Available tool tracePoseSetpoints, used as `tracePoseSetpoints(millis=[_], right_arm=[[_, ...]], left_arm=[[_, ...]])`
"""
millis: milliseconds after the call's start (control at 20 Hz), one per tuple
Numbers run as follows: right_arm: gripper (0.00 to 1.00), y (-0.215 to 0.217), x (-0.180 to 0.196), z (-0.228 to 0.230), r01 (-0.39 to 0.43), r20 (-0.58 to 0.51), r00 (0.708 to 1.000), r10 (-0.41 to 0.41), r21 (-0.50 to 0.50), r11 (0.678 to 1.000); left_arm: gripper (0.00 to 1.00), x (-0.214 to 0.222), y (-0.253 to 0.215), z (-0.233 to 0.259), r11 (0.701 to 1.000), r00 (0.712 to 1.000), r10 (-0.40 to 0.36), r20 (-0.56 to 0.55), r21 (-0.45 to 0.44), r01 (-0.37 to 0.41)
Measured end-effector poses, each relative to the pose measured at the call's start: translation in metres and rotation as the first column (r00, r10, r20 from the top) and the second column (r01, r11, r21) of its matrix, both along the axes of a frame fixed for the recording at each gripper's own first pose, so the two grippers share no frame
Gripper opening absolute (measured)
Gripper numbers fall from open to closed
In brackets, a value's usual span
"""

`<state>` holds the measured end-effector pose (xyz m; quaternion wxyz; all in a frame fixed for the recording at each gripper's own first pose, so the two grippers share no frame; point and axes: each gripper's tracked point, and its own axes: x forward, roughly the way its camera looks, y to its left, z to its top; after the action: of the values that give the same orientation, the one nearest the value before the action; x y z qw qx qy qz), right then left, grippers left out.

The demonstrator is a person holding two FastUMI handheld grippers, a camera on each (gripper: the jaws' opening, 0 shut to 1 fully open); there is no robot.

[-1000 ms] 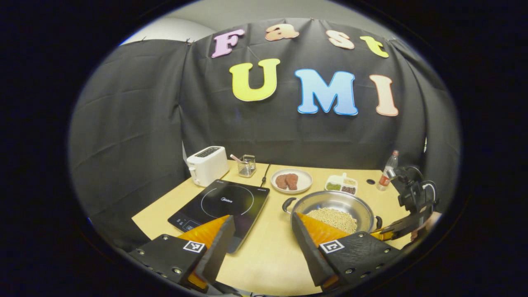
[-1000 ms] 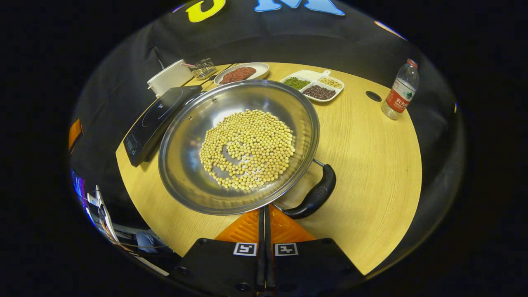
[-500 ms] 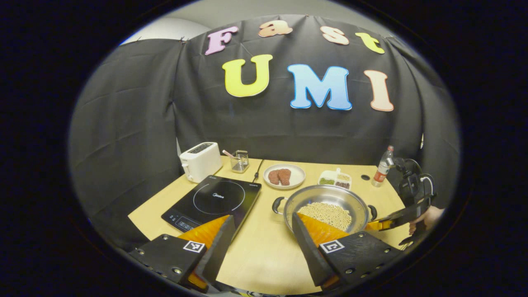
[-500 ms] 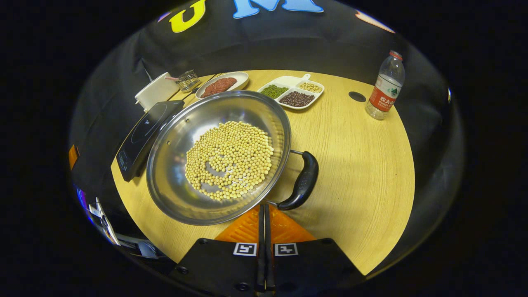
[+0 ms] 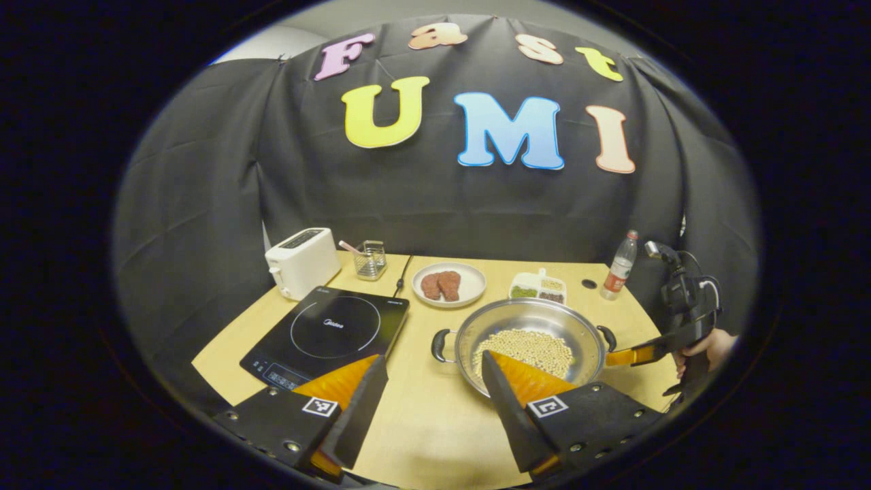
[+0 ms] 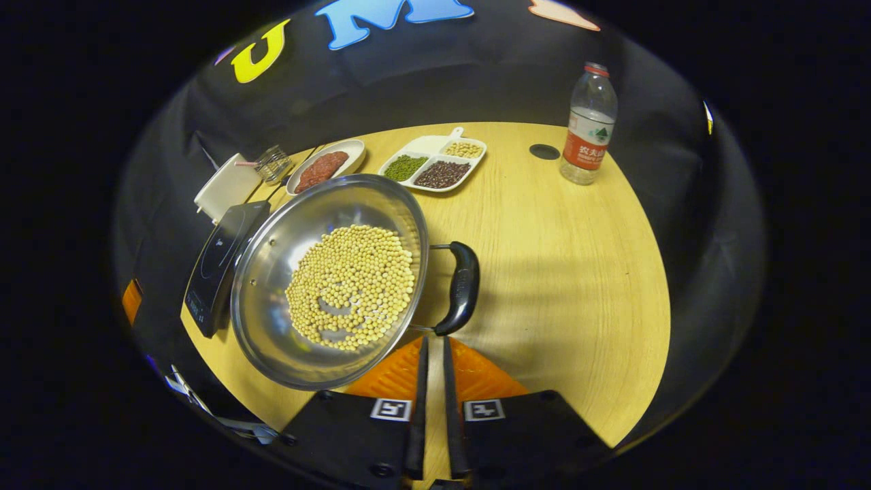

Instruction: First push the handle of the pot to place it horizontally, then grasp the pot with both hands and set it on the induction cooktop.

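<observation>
My right gripper (image 6: 431, 354) sits nearly clenched, a thin slit between its fingers, holding nothing; the pot (image 6: 320, 279) lies just ahead to its left, handle (image 6: 461, 286) straight in front. My left gripper (image 5: 429, 381) is spread wide and empty, cooktop (image 5: 326, 333) ahead-left. I judge the steel pot heavy, slick, its beans (image 6: 347, 286) ready to roll, so take both handles. Open table (image 6: 578, 272) lies to the right.

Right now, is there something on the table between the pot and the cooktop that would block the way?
Nothing visible does. In the left gripper view, bare table lies between the pot and the cooktop. The plate and toaster stand farther back, off that path.
</observation>
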<state>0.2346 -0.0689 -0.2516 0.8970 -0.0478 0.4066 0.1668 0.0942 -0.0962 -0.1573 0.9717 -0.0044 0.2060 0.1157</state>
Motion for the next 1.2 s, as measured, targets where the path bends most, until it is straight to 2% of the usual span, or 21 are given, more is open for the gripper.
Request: tracePoseSetpoints(millis=[50,150,200,250,300,350,400,450,500,650,850,950,1200], right_arm=[[0.3,-0.004,0.0,0.005,0.01,0.02,1.0,-0.01,0.004,1.0],[0.64,-0.007,0.001,0.017,0.033,0.046,0.998,-0.034,0.028,0.999],[0.89,-0.009,0.003,0.022,0.045,0.058,0.997,-0.048,0.044,0.998],[0.94,-0.01,0.007,0.028,0.062,0.071,0.995,-0.066,0.062,0.996],[0.92,-0.009,0.01,0.034,0.074,0.083,0.993,-0.081,0.083,0.994],[0.98,-0.009,0.015,0.039,0.089,0.093,0.991,-0.099,0.101,0.991],[0.93,-0.007,0.02,0.043,0.099,0.102,0.988,-0.112,0.121,0.988],[0.93,-0.005,0.027,0.047,0.109,0.109,0.986,-0.125,0.14,0.984],[0.98,-0.001,0.034,0.048,0.116,0.113,0.984,-0.135,0.161,0.98],[0.98,0.01,0.048,0.04,0.133,0.076,0.986,-0.151,0.199,0.971],[0.98,0.018,0.068,0.014,0.144,0.048,0.987,-0.155,0.184,0.972],[0.98,0.019,0.076,0.0,0.141,0.046,0.988,-0.15,0.163,0.977],[0.96,0.029,0.082,-0.019,0.141,0.024,0.989,-0.148,0.176,0.974]], left_arm=[[0.87,0.008,0.003,-0.006,1.0,1.0,-0.015,-0.014,-0.014,0.015],[0.85,0.028,0.011,-0.017,0.997,0.999,-0.04,-0.028,-0.062,0.038],[0.86,0.038,0.013,-0.023,0.994,0.998,-0.058,-0.033,-0.093,0.054],[0.86,0.047,0.016,-0.028,0.991,0.997,-0.073,-0.038,-0.117,0.068],[0.86,0.058,0.019,-0.034,0.987,0.995,-0.093,-0.041,-0.137,0.086],[0.86,0.07,0.022,-0.041,0.983,0.993,-0.107,-0.049,-0.154,0.099],[0.85,0.081,0.025,-0.047,0.979,0.991,-0.123,-0.055,-0.168,0.113],[0.85,0.093,0.026,-0.055,0.975,0.988,-0.141,-0.065,-0.184,0.127],[0.83,0.103,0.026,-0.062,0.969,0.984,-0.163,-0.076,-0.199,0.145],[0.85,0.128,0.025,-0.092,0.952,0.968,-0.225,-0.115,-0.239,0.193],[0.83,0.154,0.022,-0.141,0.927,0.942,-0.291,-0.17,-0.291,0.234],[0.86,0.161,0.019,-0.163,0.911,0.93,-0.314,-0.193,-0.338,0.237],[0.86,0.175,0.007,-0.189,0.87,0.907,-0.37,-0.201,-0.418,0.262]])
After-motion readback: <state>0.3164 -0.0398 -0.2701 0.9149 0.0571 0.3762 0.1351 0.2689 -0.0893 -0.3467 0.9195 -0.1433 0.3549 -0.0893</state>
